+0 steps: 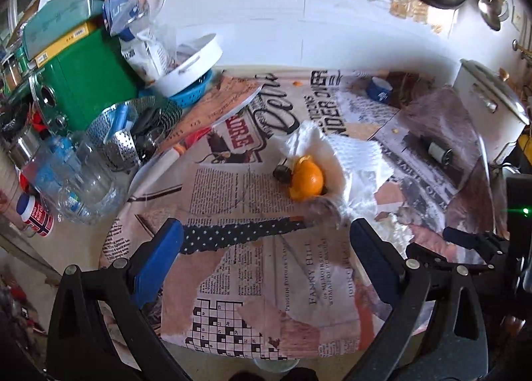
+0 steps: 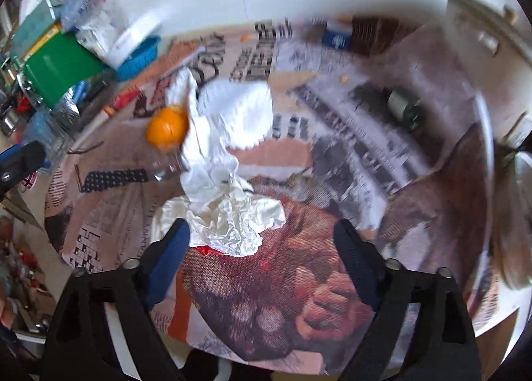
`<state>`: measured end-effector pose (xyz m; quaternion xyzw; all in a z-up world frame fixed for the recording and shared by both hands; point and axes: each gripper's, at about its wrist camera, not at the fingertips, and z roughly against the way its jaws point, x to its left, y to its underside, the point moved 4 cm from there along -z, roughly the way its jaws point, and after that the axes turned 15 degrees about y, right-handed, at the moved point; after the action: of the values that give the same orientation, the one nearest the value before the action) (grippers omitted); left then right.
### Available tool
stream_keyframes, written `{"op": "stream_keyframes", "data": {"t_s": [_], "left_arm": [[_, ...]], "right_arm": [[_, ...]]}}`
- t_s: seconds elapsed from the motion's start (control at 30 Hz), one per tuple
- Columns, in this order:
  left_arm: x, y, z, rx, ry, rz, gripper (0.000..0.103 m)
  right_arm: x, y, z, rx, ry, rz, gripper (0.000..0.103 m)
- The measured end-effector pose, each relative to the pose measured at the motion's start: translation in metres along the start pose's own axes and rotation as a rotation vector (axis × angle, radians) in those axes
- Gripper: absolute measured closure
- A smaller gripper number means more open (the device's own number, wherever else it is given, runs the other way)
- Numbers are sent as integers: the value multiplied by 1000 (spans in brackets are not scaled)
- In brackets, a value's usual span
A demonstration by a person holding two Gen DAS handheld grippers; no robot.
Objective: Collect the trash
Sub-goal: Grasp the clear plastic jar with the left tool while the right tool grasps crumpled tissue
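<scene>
Hovering: both tongs, over newspaper-covered table point(image 1: 252, 284)
Left gripper point(image 1: 266, 238): spread, empty
Right gripper point(image 2: 261, 238): spread, empty
Crumpled paper point(image 2: 229, 221): 12 o'clock of right gripper
Orange peel point(image 1: 306, 181): 12 o'clock of left gripper, on paper towel point(image 1: 352, 161)

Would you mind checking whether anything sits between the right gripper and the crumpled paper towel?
Nothing visible does. The right gripper is open, and the towel lies on the table right at its fingertips, with its near edge already between them.
</scene>
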<state>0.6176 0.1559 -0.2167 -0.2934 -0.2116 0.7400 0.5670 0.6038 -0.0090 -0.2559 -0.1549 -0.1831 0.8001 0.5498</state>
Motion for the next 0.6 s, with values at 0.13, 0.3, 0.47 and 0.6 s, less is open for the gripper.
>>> {"op": "stream_keyframes", "data": {"t_s": [0.13, 0.3, 0.47, 0.6], "left_arm": [[7, 8, -26, 77, 37, 3, 2], [4, 12, -59, 144, 99, -29, 2], [-4, 6, -90, 188, 165, -61, 2], [-8, 4, -112, 213, 213, -62, 2]], "right_arm": [[2, 5, -22, 66, -30, -49, 30], [6, 9, -28, 93, -98, -117, 55], [5, 8, -20, 68, -110, -162, 79], [-14, 10, -8, 31, -34, -194, 84]]}}
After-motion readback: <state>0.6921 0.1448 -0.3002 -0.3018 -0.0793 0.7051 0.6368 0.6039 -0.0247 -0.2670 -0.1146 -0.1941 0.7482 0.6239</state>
